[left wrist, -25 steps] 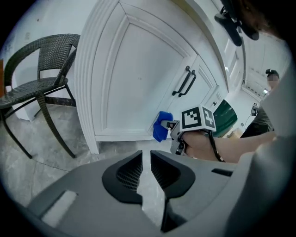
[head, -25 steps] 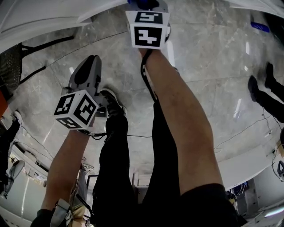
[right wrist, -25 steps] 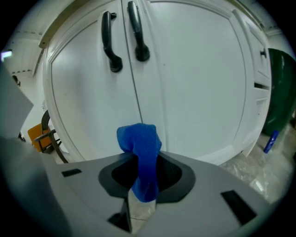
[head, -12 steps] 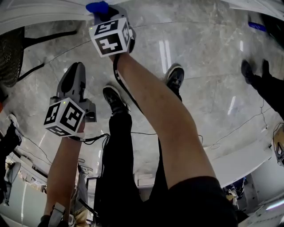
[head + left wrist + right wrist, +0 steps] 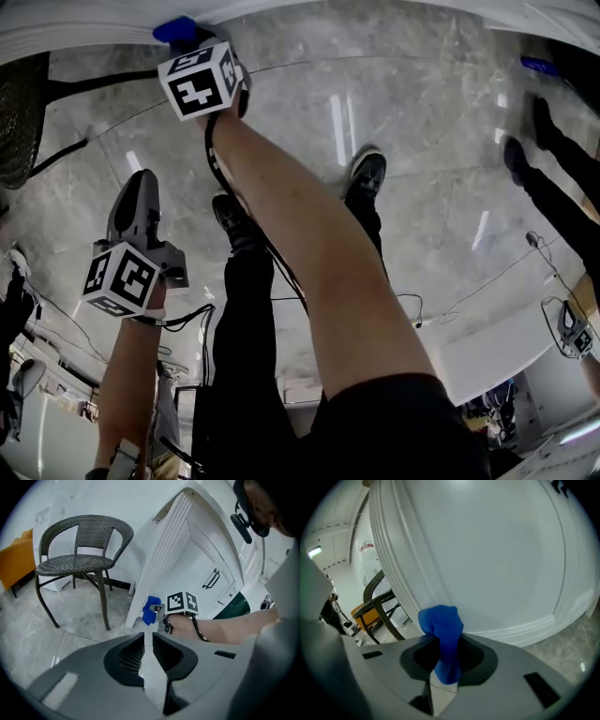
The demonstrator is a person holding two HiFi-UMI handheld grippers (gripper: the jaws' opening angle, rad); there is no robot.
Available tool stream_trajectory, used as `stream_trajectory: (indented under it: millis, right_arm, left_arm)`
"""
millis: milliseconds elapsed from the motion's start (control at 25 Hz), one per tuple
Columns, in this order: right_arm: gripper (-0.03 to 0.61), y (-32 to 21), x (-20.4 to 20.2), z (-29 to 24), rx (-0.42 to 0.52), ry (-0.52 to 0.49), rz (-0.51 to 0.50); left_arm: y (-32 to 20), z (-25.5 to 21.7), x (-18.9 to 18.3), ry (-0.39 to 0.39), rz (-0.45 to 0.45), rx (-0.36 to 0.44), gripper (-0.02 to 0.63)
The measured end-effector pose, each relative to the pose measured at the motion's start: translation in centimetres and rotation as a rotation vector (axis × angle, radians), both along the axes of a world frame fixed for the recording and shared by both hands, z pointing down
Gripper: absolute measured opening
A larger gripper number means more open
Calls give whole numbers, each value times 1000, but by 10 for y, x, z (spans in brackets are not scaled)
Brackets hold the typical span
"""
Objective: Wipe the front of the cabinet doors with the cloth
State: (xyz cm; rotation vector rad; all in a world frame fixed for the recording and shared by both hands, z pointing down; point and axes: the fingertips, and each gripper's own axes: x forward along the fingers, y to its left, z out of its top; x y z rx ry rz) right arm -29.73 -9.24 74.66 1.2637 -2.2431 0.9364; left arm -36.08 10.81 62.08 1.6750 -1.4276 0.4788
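Logged right tongs [image 5: 190,39] further left than a second before, carried across the foot of the cabinet door [image 5: 487,550]; left tongs [image 5: 139,183] likewise lower and further left. Read this as a wiping stroke under way along the door's lower part, heading for its left edge.

Found right tongs clamped on the blue cloth [image 5: 442,625], bunched above the tips and held at or just off the white panel, near the bottom moulding [image 5: 520,631]. Could not settle actual contact from the right gripper view. Found left tongs drawn nearly together, a thin slit only, nothing held, hanging over the floor [image 5: 403,122] well back from the door.

Marked a fluted corner edge [image 5: 159,559] just left of the cloth, then open floor, then a wicker chair [image 5: 82,545] standing well apart. Judged little door left on that side. Judged ample unwiped panel upward and rightward, handle [image 5: 212,579] included, with free room for the stroke to turn back.
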Motion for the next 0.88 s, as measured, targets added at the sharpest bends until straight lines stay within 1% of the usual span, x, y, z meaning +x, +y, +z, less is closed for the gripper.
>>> stream_trajectory:
  millis: [120, 280, 360, 480, 560, 680, 800, 880]
  right_arm:
    - [87, -8, 49, -5, 8, 49, 44]
    - [87, -20, 125, -5, -8, 95, 133]
    - [87, -28, 164, 1, -1, 142, 149]
    - [87, -32, 211, 20, -37, 217, 144]
    - [87, -33, 229, 32, -62, 241, 118]
    - [87, -35, 244, 40, -65, 249, 79]
    - [87, -34, 254, 33, -74, 218, 97]
    - [87, -30, 260, 26, -88, 188, 117]
  left_arm:
    - [-8, -5, 26, 37, 3, 14, 57]
    - [-27, -16, 75, 91, 23, 46, 57]
    - [-34, -16, 98, 107, 31, 53, 57]
    - [-34, -14, 120, 110, 47, 46, 57]
    - [-31, -12, 127, 98, 60, 34, 57]
    - [-28, -7, 130, 79, 57, 15, 57]
    - [-25, -5, 135, 73, 34, 0, 57]
    - [-28, -8, 143, 76, 26, 4, 57]
